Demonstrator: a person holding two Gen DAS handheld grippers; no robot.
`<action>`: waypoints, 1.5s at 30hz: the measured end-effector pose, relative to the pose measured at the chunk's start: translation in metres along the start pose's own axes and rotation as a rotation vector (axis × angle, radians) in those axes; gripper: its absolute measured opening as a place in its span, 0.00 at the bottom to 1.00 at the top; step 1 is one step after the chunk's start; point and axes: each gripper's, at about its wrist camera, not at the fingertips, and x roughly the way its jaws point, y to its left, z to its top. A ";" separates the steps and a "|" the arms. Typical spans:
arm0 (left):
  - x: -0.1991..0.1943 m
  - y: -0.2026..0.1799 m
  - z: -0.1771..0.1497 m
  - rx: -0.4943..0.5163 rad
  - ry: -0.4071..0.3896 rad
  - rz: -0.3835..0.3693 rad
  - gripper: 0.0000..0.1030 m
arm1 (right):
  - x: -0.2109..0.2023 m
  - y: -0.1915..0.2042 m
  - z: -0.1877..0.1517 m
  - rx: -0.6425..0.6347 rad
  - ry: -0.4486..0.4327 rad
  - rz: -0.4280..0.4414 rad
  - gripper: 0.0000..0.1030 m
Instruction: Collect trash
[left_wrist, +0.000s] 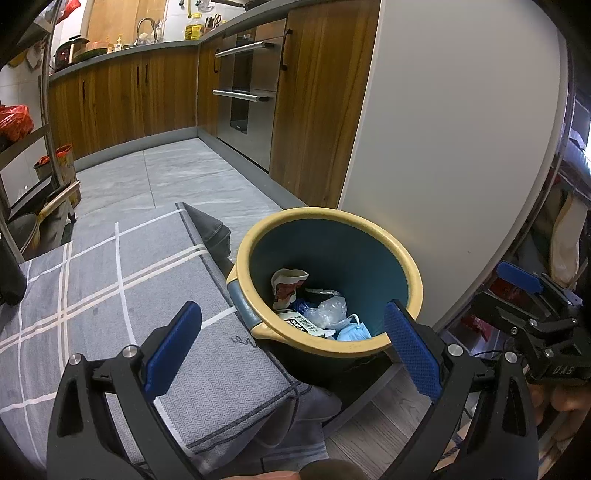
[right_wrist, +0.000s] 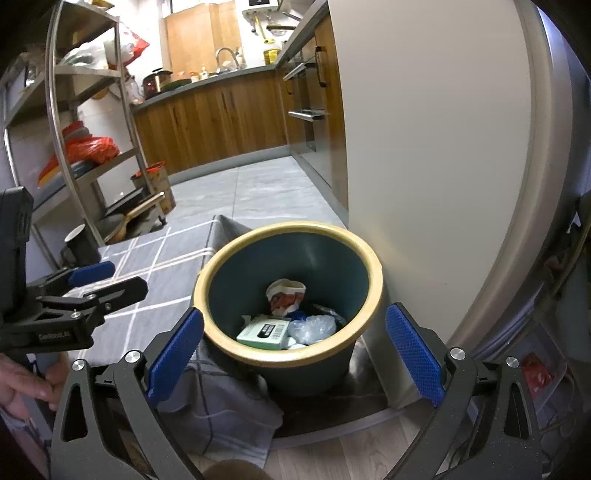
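A round bin with a yellow rim and a teal inside stands on the floor against a white panel. In it lie a crumpled paper cup, a clear plastic bag, a blue mask and a green-white box. My left gripper hovers over the bin's near side, open and empty. My right gripper is also open and empty above the bin, and shows at the right edge of the left wrist view.
A grey checked cloth covers the floor left of the bin. A white appliance side rises right behind it. Wooden cabinets and an oven line the far wall. A metal rack and a black mug stand left.
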 end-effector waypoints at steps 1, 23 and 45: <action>0.000 0.000 0.000 0.001 0.000 0.000 0.94 | 0.000 0.001 0.000 -0.002 0.000 -0.001 0.95; 0.001 -0.003 -0.001 0.009 0.005 -0.007 0.94 | 0.000 0.001 0.000 -0.001 -0.001 0.000 0.95; 0.001 -0.002 -0.005 0.024 0.009 -0.021 0.94 | 0.001 -0.002 0.001 -0.001 -0.002 0.000 0.95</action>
